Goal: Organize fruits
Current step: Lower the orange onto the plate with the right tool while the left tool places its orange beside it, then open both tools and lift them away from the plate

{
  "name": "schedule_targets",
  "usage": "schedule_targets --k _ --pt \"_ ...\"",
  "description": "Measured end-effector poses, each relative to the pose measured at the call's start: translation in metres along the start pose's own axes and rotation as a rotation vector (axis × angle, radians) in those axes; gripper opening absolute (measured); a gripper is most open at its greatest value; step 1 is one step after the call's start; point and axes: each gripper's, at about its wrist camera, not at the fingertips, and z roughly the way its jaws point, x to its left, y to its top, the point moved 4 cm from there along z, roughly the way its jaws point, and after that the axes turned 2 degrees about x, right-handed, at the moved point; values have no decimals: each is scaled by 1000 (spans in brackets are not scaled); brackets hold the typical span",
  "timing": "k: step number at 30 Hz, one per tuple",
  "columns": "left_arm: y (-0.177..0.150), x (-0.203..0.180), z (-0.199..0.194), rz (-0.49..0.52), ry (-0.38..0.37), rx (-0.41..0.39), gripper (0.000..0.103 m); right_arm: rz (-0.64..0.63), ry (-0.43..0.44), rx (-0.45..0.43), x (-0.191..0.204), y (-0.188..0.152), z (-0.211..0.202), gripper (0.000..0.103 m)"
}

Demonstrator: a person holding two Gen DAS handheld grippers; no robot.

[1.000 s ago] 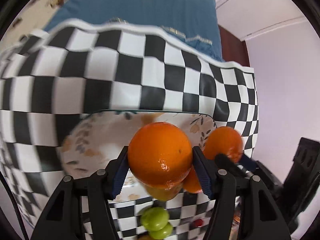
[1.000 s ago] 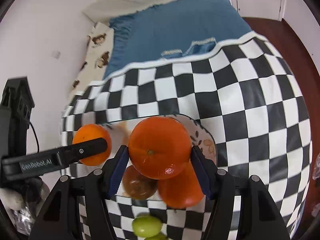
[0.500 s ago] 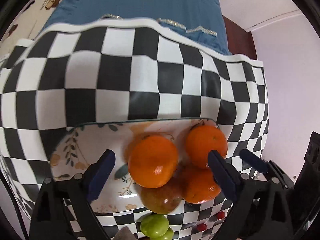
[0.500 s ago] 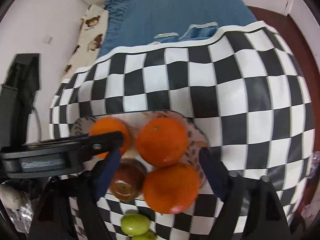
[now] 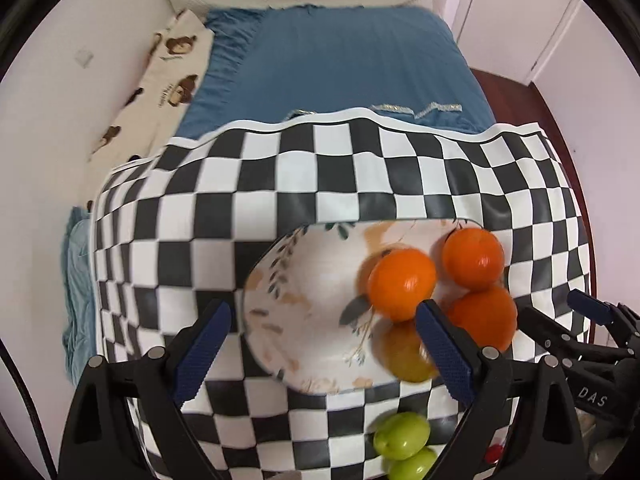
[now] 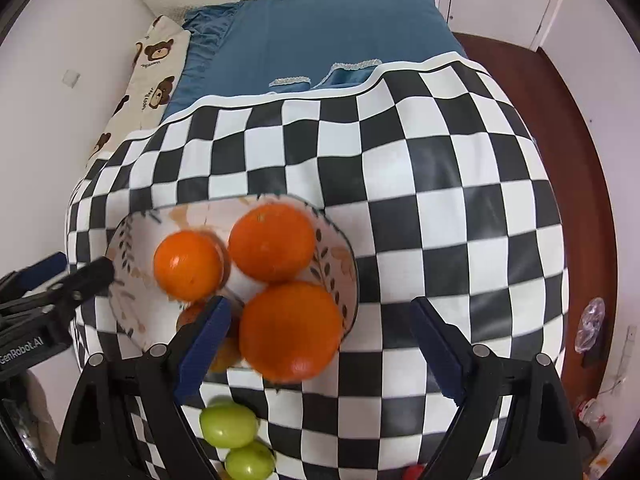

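checkered tablecloth point(image 5: 320, 184), three oranges point(image 5: 402, 290) on floral plate point(image 5: 304, 304), both hand-held grippers point(image 5: 320, 356) point(image 6: 320, 356) angled steeply down, wide open, empty

Three oranges point(image 6: 272, 242), one brownish fruit point(image 5: 404, 354), two green fruits point(image 6: 228, 426), one floral plate point(image 5: 304, 300), one checkered cloth point(image 6: 420, 200).

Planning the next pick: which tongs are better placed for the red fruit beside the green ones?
Right, likely: the right tongs, jaws opening, line up over the red fruit; the left tongs stand off to one side.
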Motion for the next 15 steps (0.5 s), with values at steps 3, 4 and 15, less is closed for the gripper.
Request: schedule_targets --k 3,4,15 --pt "-19 8 -15 -22 -4 -34 95 -25 -18 -32 5 -18 -13 92" --pt "-24 8 -20 -28 -5 -47 95 -34 -23 -45 7 -25 -18 92" --pt "-84 14 -77 -64 -38 -144 95 -105 -27 -168 30 -86 -85 92"
